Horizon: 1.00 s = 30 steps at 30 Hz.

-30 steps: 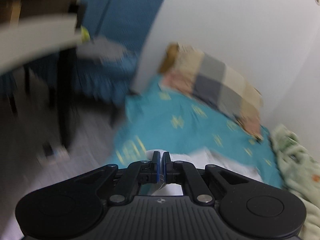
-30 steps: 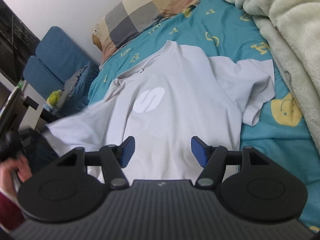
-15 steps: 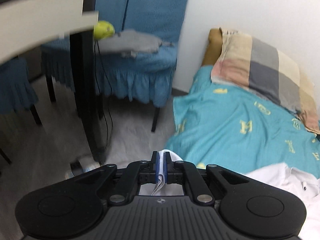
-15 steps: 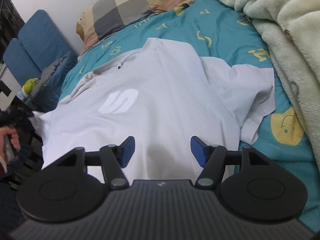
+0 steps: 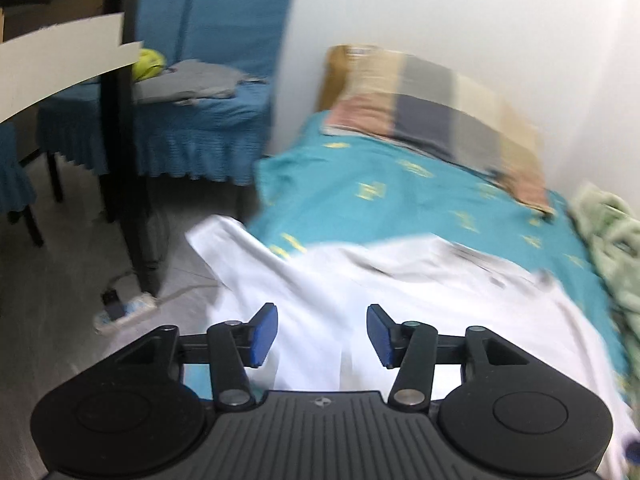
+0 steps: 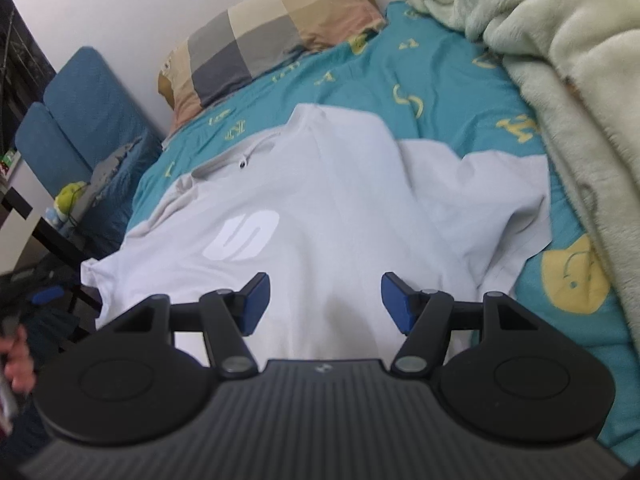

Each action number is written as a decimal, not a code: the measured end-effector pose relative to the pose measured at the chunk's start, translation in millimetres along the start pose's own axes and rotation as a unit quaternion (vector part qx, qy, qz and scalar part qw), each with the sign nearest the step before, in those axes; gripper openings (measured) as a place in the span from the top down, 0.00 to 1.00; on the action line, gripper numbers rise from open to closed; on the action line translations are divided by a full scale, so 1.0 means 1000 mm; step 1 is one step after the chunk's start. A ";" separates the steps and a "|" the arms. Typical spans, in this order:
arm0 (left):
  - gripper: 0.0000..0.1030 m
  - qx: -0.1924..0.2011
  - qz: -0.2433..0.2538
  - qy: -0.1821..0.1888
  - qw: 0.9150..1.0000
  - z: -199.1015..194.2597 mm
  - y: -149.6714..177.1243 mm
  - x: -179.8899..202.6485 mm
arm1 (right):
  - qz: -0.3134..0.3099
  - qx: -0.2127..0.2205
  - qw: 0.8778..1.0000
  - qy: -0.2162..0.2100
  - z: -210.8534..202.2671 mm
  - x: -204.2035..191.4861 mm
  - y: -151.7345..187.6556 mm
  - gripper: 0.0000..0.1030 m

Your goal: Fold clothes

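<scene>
- The white T-shirt (image 6: pixel 340 216) lies spread face up on the bed's teal sheet (image 6: pixel 440 80), collar toward the checked pillow (image 6: pixel 264 36).
- One sleeve (image 5: pixel 224 240) hangs over the bed's edge above the floor; the other lies flat beside the pale green blanket (image 6: pixel 560 60).
- The left tongs (image 5: pixel 322 334) are opening, pads clear of the fabric below them.
- The right tongs (image 6: pixel 324 300) stand wide apart over the shirt's lower part, gripping nothing.
- A blue-covered chair (image 5: pixel 192 120) stands beside the bed.
</scene>
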State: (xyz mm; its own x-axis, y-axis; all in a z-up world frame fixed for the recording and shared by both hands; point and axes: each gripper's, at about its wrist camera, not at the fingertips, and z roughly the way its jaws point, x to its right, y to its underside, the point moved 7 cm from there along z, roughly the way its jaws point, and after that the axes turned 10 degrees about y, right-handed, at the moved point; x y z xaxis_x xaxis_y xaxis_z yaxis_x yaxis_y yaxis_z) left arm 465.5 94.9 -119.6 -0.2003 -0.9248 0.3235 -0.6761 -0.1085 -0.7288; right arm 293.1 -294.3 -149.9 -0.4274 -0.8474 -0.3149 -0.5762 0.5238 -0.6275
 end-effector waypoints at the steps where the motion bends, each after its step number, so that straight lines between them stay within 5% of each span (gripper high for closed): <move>1: 0.47 0.001 0.003 0.012 1.000 -0.011 0.012 0.015 | 0.009 0.003 1.000 0.001 -0.003 0.006 -0.004 0.37; 8: 0.41 0.002 -0.023 0.072 0.997 -0.086 0.109 0.090 | 0.091 -0.002 0.996 0.019 -0.013 0.061 -0.032 0.37; 12: 0.41 -0.029 0.003 0.054 0.998 -0.108 0.150 0.113 | 0.119 -0.011 0.992 0.038 -0.011 0.087 -0.047 0.37; 20: 0.41 -0.026 -0.004 0.072 0.997 -0.103 0.171 0.109 | 0.138 -0.024 0.987 0.081 0.044 0.123 -0.061 0.40; 28: 0.41 -0.040 -0.007 0.068 0.997 -0.063 0.175 0.090 | 0.072 -0.004 0.983 0.167 0.097 0.124 -0.068 0.39; 29: 0.41 -0.041 -0.004 0.069 0.997 -0.060 0.176 0.090 | 0.055 0.001 0.984 0.171 0.102 0.118 -0.069 0.41; 30: 0.41 -0.043 -0.001 0.070 0.997 -0.057 0.177 0.090 | 0.038 0.007 0.984 0.172 0.106 0.113 -0.069 0.59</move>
State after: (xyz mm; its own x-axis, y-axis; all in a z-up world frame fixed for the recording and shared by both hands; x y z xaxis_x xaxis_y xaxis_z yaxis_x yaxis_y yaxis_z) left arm 287.6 12.6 -185.3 -0.2915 -0.8640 0.4106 -0.7338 -0.0734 -0.6754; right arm 359.1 -435.2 -217.8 -0.6810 -0.7250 -0.1031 -0.5248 0.5814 -0.6218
